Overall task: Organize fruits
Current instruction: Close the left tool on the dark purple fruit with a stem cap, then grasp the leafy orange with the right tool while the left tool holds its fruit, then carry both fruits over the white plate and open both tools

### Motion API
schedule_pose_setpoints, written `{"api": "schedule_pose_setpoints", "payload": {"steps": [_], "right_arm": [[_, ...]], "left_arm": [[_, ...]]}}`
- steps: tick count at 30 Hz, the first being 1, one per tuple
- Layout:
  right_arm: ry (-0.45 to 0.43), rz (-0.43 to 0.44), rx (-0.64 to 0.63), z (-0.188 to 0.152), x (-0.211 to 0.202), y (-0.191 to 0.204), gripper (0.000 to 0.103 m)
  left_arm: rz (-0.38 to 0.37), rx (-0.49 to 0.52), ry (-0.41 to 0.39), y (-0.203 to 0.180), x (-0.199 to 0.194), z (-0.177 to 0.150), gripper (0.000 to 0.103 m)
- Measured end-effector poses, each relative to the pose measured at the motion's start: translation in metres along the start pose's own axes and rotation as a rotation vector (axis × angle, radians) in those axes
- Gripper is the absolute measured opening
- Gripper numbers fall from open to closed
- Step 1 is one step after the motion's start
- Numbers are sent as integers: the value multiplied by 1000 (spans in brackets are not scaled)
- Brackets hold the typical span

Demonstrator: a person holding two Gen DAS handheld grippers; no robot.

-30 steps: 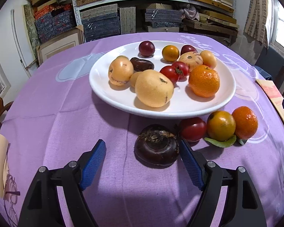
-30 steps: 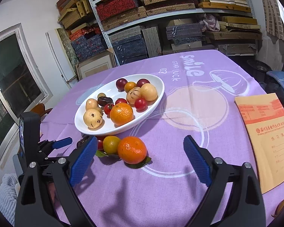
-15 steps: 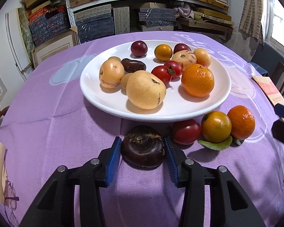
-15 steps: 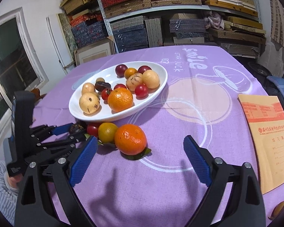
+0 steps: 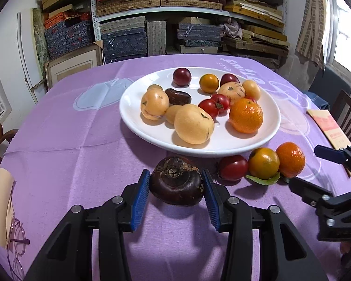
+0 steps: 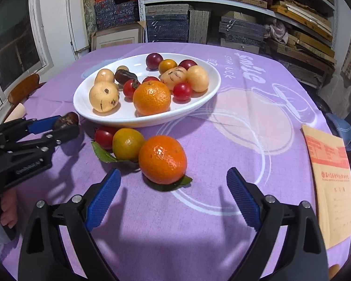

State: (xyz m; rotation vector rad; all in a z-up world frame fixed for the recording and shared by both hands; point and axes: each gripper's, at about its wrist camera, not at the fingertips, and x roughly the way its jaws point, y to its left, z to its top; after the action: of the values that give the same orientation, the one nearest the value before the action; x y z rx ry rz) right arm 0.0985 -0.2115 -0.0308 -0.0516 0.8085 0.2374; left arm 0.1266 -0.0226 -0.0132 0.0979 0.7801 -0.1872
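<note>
Two grippers: my left gripper (image 5: 176, 187) pinches the dark fruit (image 5: 177, 183) just before the plate (image 5: 138, 126); my right gripper (image 6: 173, 193) stands spread before the orange (image 6: 162, 159). Most fruit is plated; tomato (image 6: 104, 137) and green-orange fruit (image 6: 128, 143) remain outside.

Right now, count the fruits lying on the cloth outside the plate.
3 loose: a red tomato, a yellow-green citrus and an orange mandarin, in a row before the plate. A fourth, dark fruit sits in the left tongs.
</note>
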Motion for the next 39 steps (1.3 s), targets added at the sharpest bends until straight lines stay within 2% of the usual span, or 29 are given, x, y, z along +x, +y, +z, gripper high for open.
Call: {"api": "schedule_pose_setpoints", "payload": {"steps": [2, 4, 6, 7, 9, 15, 18, 23, 28, 33, 35, 37, 39], "right_arm": [[6, -6, -9, 3, 5, 2, 81], [35, 1, -10, 4, 14, 1, 60], [76, 31, 3, 3, 23, -1, 52], [66, 28, -2, 3, 24, -1, 51], [62, 50, 7, 3, 24, -2, 42], [33, 95, 49, 2, 11, -11, 40], [-18, 121, 92, 7, -9, -20, 40], [-70, 124, 106, 40, -26, -29, 40], [-29, 113, 80, 98, 8, -18, 40], [16, 104, 66, 125, 50, -6, 42], [22, 93, 65, 128, 58, -5, 46], [-2, 82, 71, 124, 55, -7, 53], [-24, 75, 72, 118, 49, -10, 53]], "left_arm": [[-6, -11, -4, 4, -4, 1, 45], [-9, -20, -9, 6, -7, 1, 45], [-17, -30, -8, 7, -8, 1, 45], [-21, -32, -9, 7, -9, 2, 45], [-24, -32, -11, 8, -10, 2, 45], [-46, -51, -22, 12, -15, 11, 45], [-55, -46, -40, 13, -20, 27, 45], [-28, -15, -48, 9, -10, 55, 45], [-25, -47, -13, 12, 16, 76, 45], [-16, -35, 12, 8, 39, 88, 46], [-15, -35, 7, 8, 42, 91, 51], [2, -38, -19, 9, 38, 91, 69], [6, -50, -38, 12, 32, 91, 78]]}}
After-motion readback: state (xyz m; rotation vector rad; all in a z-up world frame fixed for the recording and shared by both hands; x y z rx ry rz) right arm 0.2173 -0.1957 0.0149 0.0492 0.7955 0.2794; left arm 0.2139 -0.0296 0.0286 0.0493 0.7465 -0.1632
